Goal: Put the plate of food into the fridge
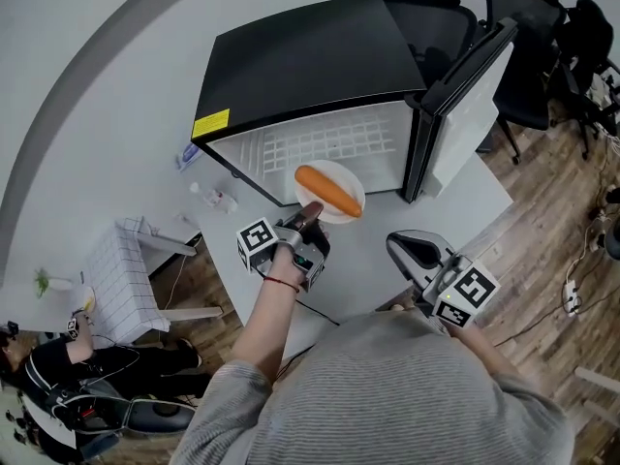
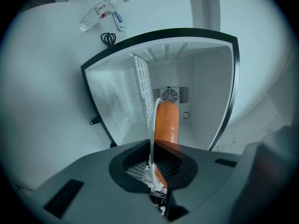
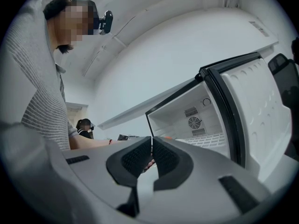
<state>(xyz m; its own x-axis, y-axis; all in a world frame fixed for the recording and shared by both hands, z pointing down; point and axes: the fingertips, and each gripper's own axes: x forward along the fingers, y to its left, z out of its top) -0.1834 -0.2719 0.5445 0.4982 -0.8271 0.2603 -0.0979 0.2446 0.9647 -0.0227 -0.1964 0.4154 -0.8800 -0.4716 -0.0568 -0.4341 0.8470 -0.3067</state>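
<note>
The round white plate [image 1: 343, 175] carries one long, glossy orange, sausage-shaped piece of food [image 1: 327, 191]. It is held in the air at the open mouth of the small fridge [image 1: 300, 61], just in front of the white wire shelf [image 1: 329, 143] inside, and does not rest on it. The left claw [image 1: 310, 211] is clamped on the plate's near rim. In the left gripper view the plate [image 2: 152, 125] runs edge-on out from between the closed pads of this claw [image 2: 156, 164], with the food [image 2: 167, 122] lying along it and pointing at the round fan grille [image 2: 170, 95] on the back wall.

The fridge has a black top and a white interior, and its door [image 1: 470, 105] stands swung wide to the right. It sits on a white worktop [image 1: 363, 264].

The right claw [image 1: 412, 250] hovers over the worktop's near edge, apart from the plate. In its own view its pads [image 3: 164, 157] are pressed together with nothing between them.
</note>
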